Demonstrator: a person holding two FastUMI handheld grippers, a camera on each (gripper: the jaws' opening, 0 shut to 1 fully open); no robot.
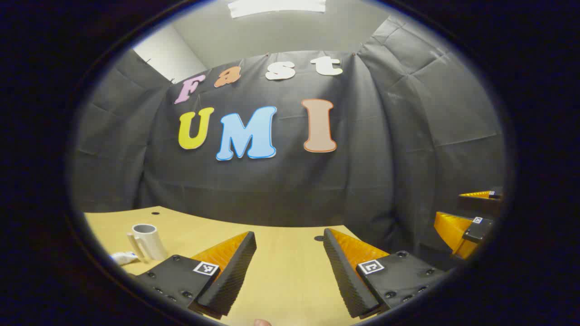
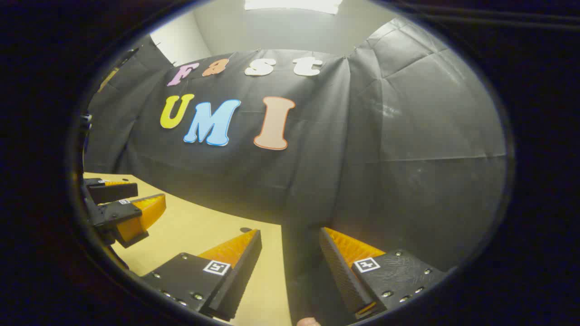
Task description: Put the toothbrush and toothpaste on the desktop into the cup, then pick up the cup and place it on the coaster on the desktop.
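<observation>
We found the cup (image 1: 149, 241) standing upright on the counter (image 1: 281, 271), far to the left in the left gripper view, its handle turned toward the near left. Just beside its base, on the near-left side, lay a small pale object (image 1: 123, 258) with a blue tip; we took it for the toothpaste, though it was too small to be sure. We could not make out the toothbrush or the coaster.

Moving outward, the left hand-held gripper (image 1: 289, 260) hovered over bare wood to the right of the cup, its fingers spread wide with nothing between them. The right hand-held gripper (image 2: 290, 258) was likewise spread and empty, poised over the right edge of the counter with the dark booth cloth beyond. In the right gripper view the left hand-held gripper appeared at far left, well apart from it.

In our judgement nothing had been gathered yet. The risks ahead: reaching for the tube so close to the cup could let a finger knock the cup over or shove it away; a flat tube might slip from the pinch; and the right hand-held gripper, working near the edge, could push something off
</observation>
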